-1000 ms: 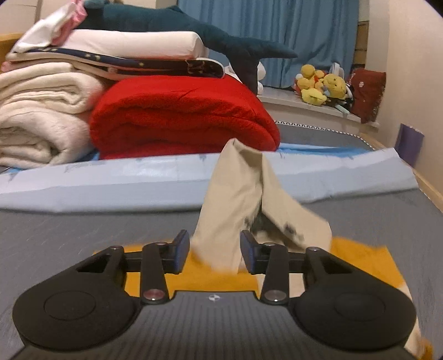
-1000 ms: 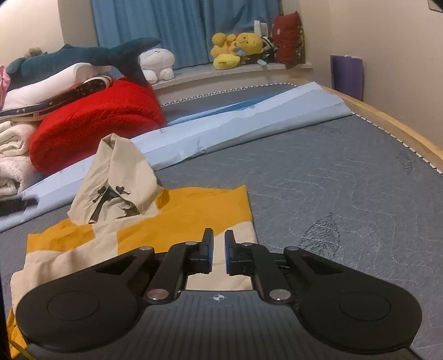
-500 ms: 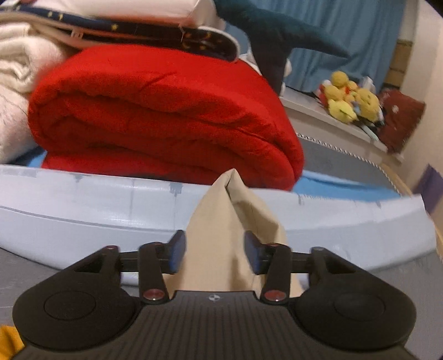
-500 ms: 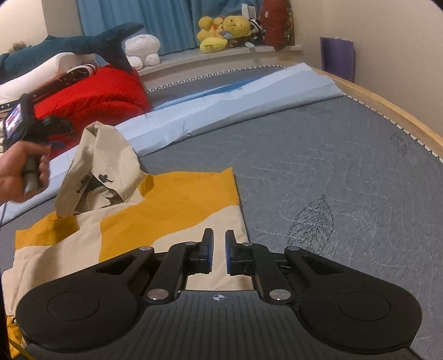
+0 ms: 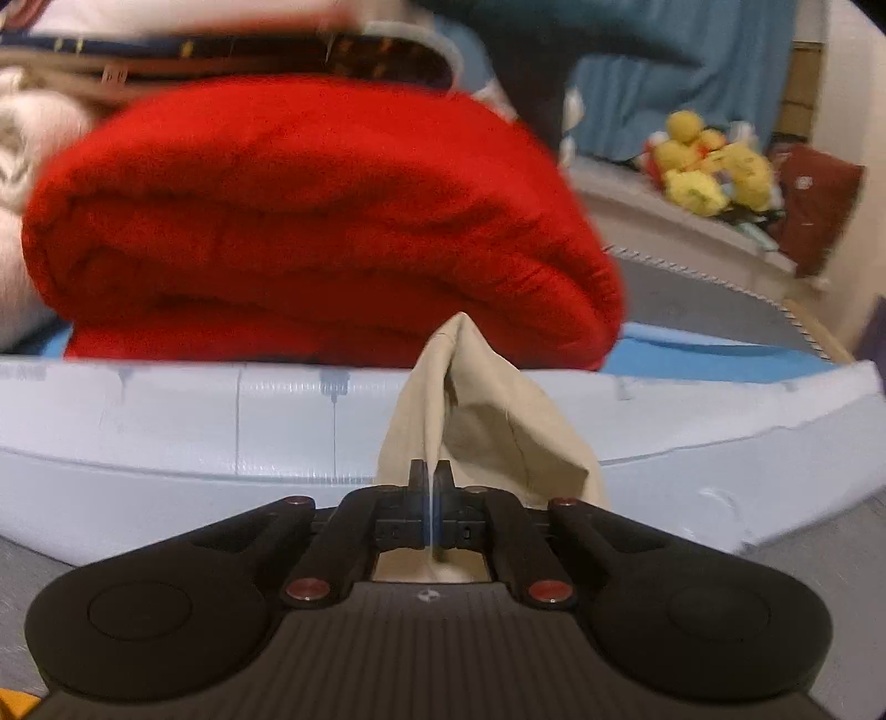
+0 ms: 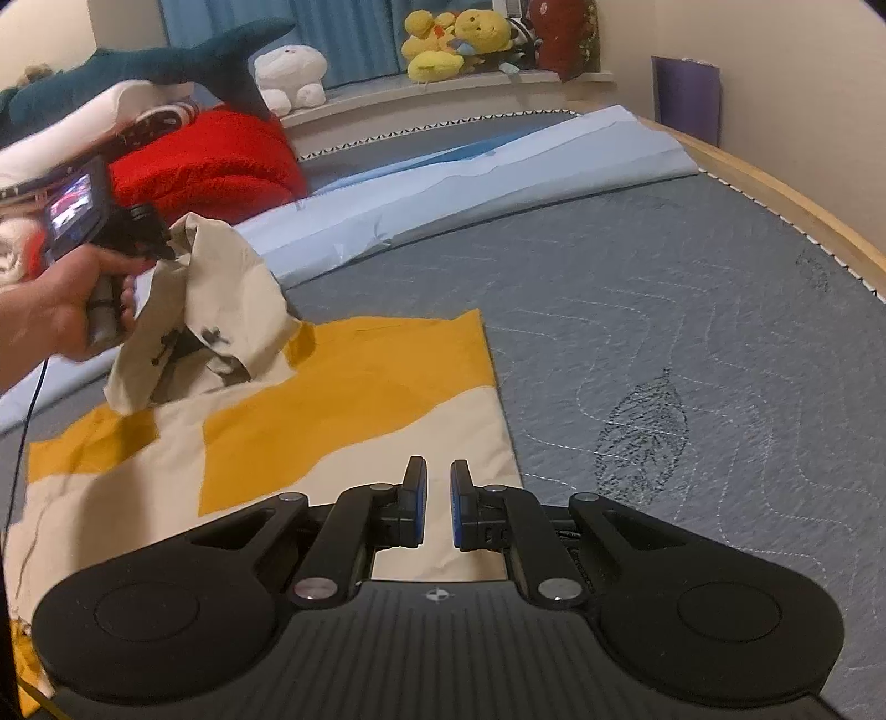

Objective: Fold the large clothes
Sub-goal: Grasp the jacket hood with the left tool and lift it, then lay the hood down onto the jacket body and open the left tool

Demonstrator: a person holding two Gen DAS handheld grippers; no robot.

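**Occluded, Cropped and Blurred Regions**

The left gripper is covering the fold of the beige hood pinched in its jaws. Motion blur is smearing the bedding stack above the red blanket. The left edge of the right wrist view is cropping the garment and the person's forearm. The right gripper is hiding the hem beneath it.

Grey quilted mattress, leaf stitching, fills foreground. Pale wooden bed rim curves at 2 o'clock. Light blue folded sheet lies across mattress at 12. Red fleece blanket, folded, at 10, under stacked bedding. Blue curtain at 12. Window ledge carries yellow plush toys, white plush. Cream wall at 1; purple bag against it.
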